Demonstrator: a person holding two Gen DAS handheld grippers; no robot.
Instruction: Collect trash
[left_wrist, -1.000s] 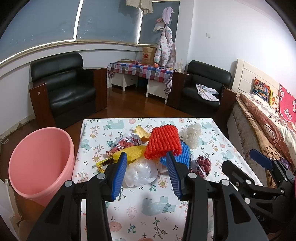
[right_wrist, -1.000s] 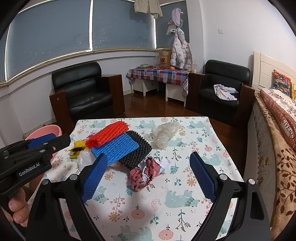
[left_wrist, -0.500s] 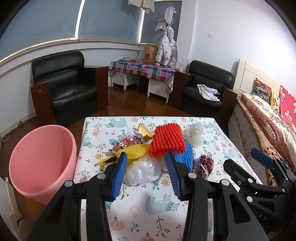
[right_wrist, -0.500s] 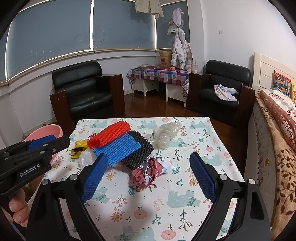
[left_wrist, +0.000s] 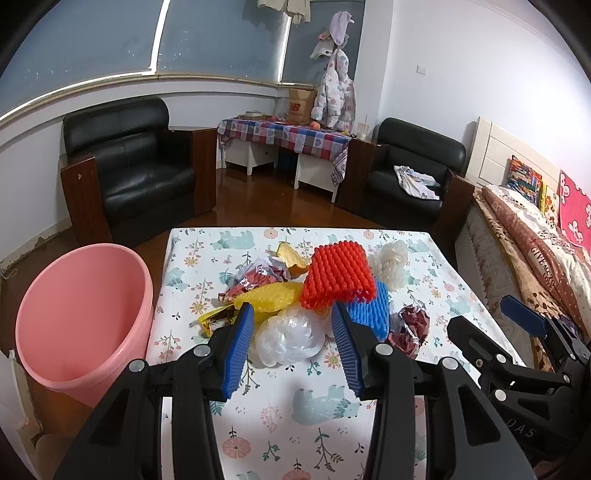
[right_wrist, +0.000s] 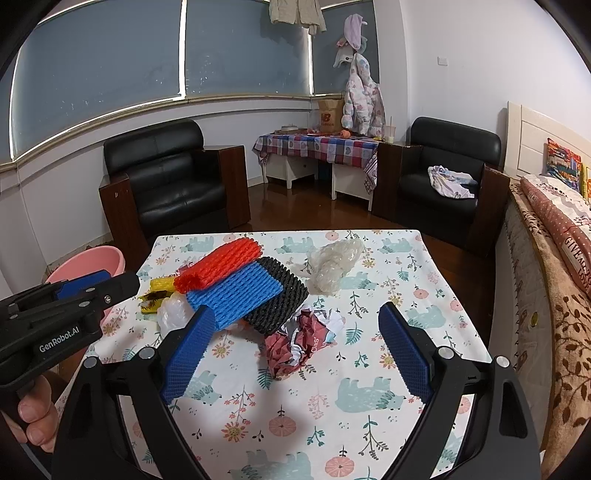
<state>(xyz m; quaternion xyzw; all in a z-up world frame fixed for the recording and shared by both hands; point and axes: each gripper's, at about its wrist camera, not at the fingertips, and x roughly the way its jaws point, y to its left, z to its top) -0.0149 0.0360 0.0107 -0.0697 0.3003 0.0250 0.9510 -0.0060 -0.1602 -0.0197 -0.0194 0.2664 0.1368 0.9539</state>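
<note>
Trash pile (left_wrist: 314, 295) on table, pink bin (left_wrist: 81, 317) fully shown in left view only, left tongs (left_wrist: 291, 332) and right tongs (right_wrist: 295, 343) open, empty

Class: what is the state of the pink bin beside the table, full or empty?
Empty as far as visible: the pink bin shows only bare inner wall; its bottom is hidden.

Open left gripper (left_wrist: 291, 332) frames a crumpled clear plastic bag (left_wrist: 286, 338) on the floral table (left_wrist: 295, 413); pink bin (left_wrist: 81, 317) to its left.
</note>
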